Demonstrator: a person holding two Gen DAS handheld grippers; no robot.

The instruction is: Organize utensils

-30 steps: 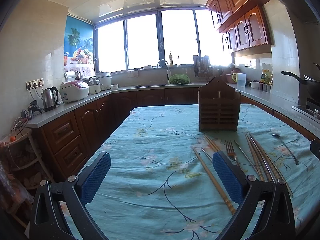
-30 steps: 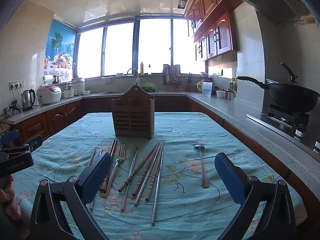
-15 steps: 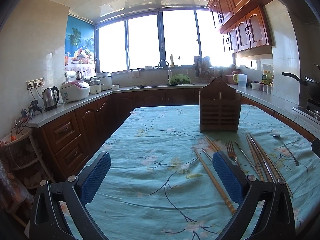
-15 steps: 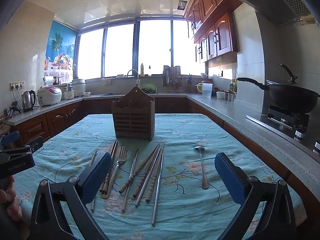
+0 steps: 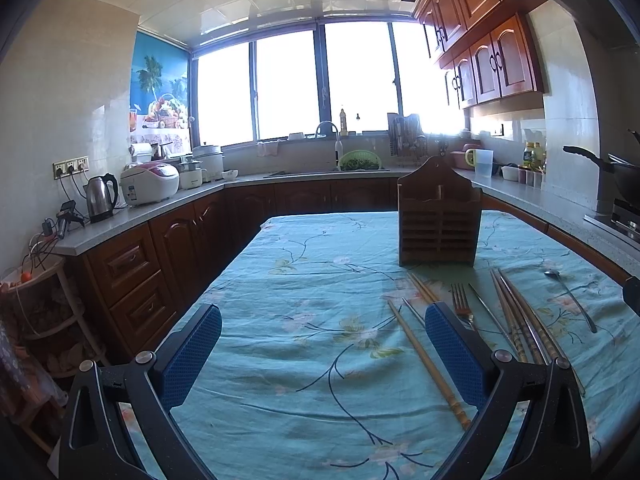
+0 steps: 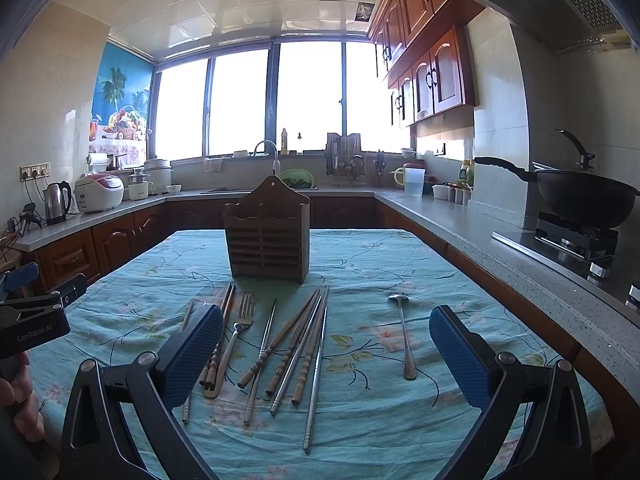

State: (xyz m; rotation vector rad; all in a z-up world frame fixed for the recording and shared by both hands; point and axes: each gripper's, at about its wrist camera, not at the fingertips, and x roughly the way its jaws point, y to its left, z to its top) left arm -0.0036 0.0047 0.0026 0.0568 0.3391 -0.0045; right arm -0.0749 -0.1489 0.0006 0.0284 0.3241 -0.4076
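A wooden slatted utensil holder [image 6: 267, 236] stands upright mid-table; it also shows in the left wrist view [image 5: 439, 222]. In front of it lie several wooden and metal chopsticks [image 6: 298, 344], a fork [image 6: 236, 332] and a spoon [image 6: 404, 334]. In the left wrist view the chopsticks [image 5: 426, 364], fork [image 5: 461, 302] and spoon [image 5: 570, 298] lie to the right. My left gripper [image 5: 322, 354] is open and empty, left of the utensils. My right gripper [image 6: 326, 354] is open and empty, hovering over the near ends of the chopsticks.
The table carries a teal floral cloth [image 6: 360, 264]. Counters run around the room: a kettle [image 5: 101, 196] and rice cooker [image 5: 149, 182] on the left, a wok on a stove [image 6: 580, 196] on the right, a sink [image 6: 276, 160] at the back.
Both views have shifted very slightly; the scene sits a touch lower in the right wrist view. Both grippers stay open and no utensil has moved.
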